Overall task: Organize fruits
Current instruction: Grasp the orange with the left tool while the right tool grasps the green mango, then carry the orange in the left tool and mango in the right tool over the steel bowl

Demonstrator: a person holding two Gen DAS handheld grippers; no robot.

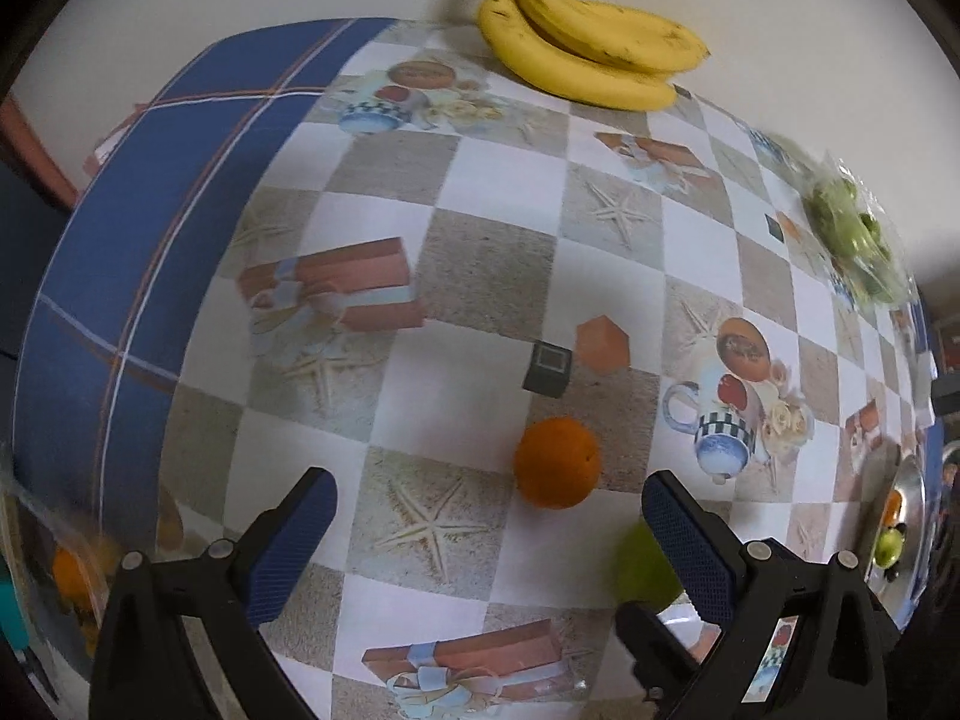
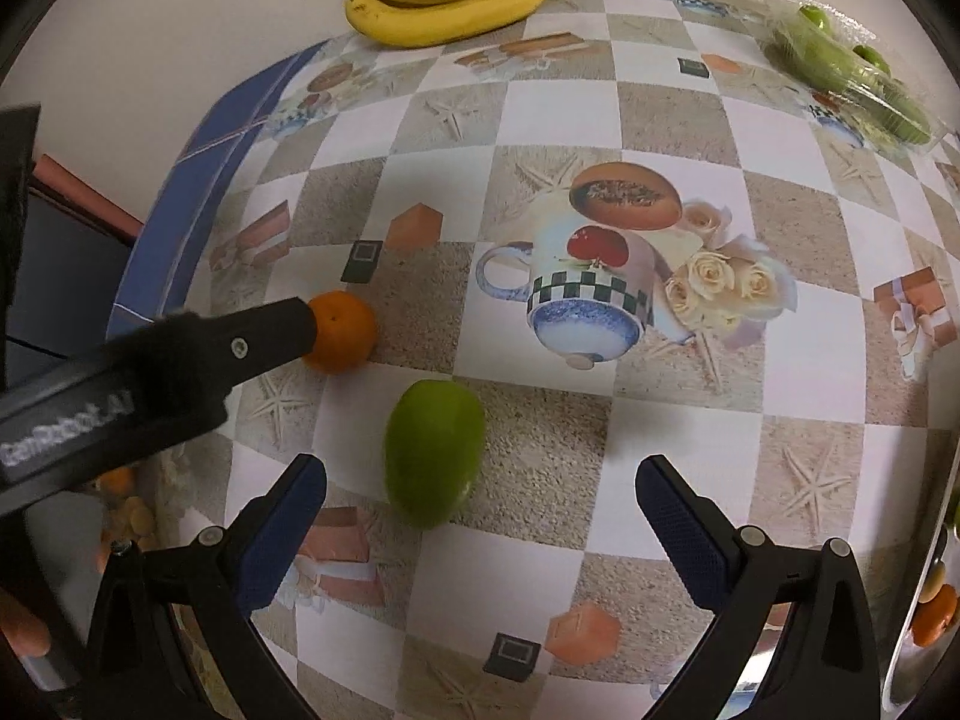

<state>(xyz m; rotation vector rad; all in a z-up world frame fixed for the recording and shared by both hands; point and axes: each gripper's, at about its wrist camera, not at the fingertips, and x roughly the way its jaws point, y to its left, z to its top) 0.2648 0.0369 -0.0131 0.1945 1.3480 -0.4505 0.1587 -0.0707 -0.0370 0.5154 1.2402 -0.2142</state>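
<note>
My right gripper (image 2: 480, 498), jaws wide and empty, faces the oblong green fruit (image 2: 433, 451) lying lengthwise ahead on the desk (image 2: 690, 420), while my left gripper (image 1: 489, 516), equally open, fronts the round orange (image 1: 557, 461).

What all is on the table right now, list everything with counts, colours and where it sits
bananas: one bunch, yellow, far edge by the wall
orange: one, orange, loose, ahead of the left gripper
green fruit: one, loose, near the right gripper
bagged green fruits: several, clear bag, far right corner
metal tray: one, silver, right edge, holding fruit
tablecloth: checked, printed
left gripper: open
right gripper: open
</note>
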